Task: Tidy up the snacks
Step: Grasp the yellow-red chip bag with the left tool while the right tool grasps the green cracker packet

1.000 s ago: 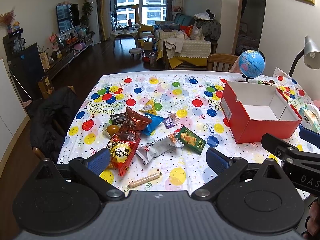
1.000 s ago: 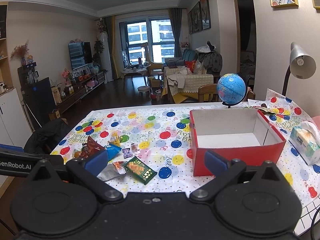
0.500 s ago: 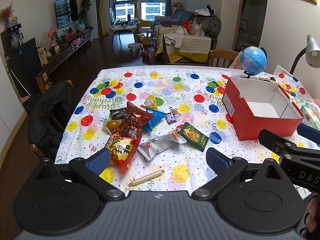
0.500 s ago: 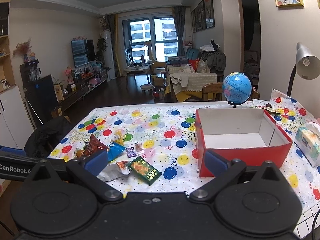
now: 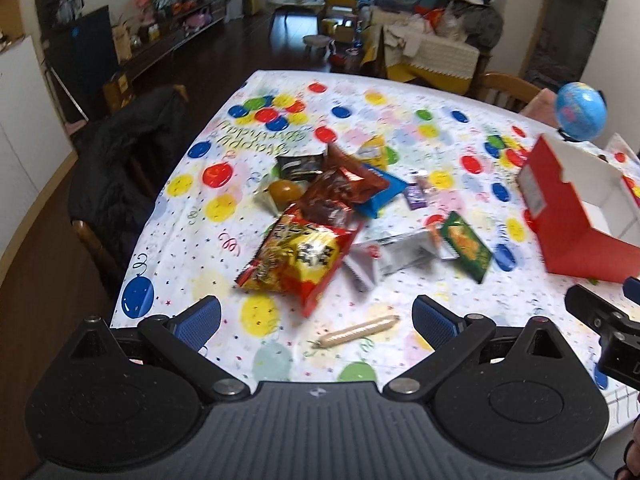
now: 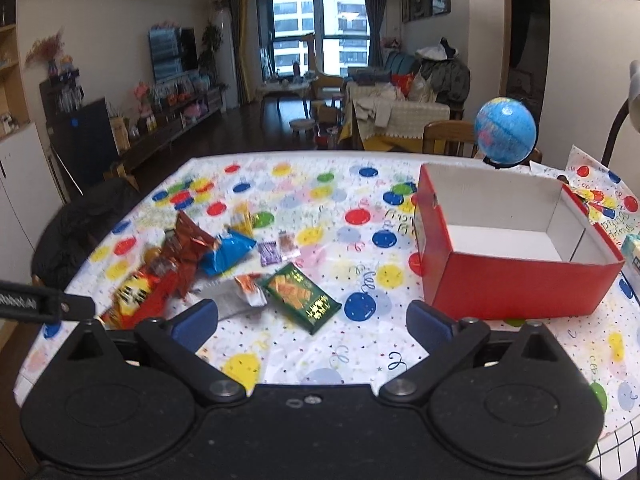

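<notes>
tablecloth: "Happy Birthday" in green script, upside down, far left | black bar of the left gripper, seen at the left edge of the right wrist view: white "Robot.AI", start cut off | snack packets: print too blurred to read

Left gripper and right gripper — both spread wide.

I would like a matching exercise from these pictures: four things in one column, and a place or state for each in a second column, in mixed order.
Things:
1. red box
2. sausage stick
3. globe
4. green packet

Places or states:
a. behind the box
b. open, nothing inside
c. alone, nearest the left gripper
d. flat beside a silver wrapper

Pairs: 1-b, 2-c, 3-a, 4-d
</notes>
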The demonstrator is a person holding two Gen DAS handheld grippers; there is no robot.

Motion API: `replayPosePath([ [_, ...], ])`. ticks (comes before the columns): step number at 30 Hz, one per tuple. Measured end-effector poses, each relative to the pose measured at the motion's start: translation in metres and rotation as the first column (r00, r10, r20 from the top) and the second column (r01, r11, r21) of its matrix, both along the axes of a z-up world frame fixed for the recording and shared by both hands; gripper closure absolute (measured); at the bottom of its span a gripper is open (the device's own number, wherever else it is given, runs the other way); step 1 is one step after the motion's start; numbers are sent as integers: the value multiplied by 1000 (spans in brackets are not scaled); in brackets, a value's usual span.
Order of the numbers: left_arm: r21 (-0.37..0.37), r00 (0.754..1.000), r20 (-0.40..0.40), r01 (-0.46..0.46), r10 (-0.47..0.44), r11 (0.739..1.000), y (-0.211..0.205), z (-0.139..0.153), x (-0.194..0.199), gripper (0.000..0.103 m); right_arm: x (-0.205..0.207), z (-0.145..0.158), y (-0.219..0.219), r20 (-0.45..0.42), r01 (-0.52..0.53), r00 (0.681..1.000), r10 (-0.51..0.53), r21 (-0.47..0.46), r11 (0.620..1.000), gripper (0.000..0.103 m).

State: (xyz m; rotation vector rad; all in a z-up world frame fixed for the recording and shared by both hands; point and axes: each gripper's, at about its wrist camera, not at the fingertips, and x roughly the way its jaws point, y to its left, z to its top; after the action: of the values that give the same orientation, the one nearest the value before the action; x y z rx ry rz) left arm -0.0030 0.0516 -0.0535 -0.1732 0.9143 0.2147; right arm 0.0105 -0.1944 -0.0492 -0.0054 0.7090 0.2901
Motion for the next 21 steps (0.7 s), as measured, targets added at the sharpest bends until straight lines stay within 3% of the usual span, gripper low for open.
replayPosePath([
  [10,-10,997,-66,46,-46,999,29,-35,58,1,63,-42,19,-33,-117,993,114,-135,984,4],
  [16,-36,985,-161,59,-64,998,41,-65,88,1,98,-75,36,-114,-214,974,196,-176,961,9],
  [21,-48,975,-187,116,-123,992,43,-80,100,1,115,-94,51,-153,-312,947,283,-221,924,15],
])
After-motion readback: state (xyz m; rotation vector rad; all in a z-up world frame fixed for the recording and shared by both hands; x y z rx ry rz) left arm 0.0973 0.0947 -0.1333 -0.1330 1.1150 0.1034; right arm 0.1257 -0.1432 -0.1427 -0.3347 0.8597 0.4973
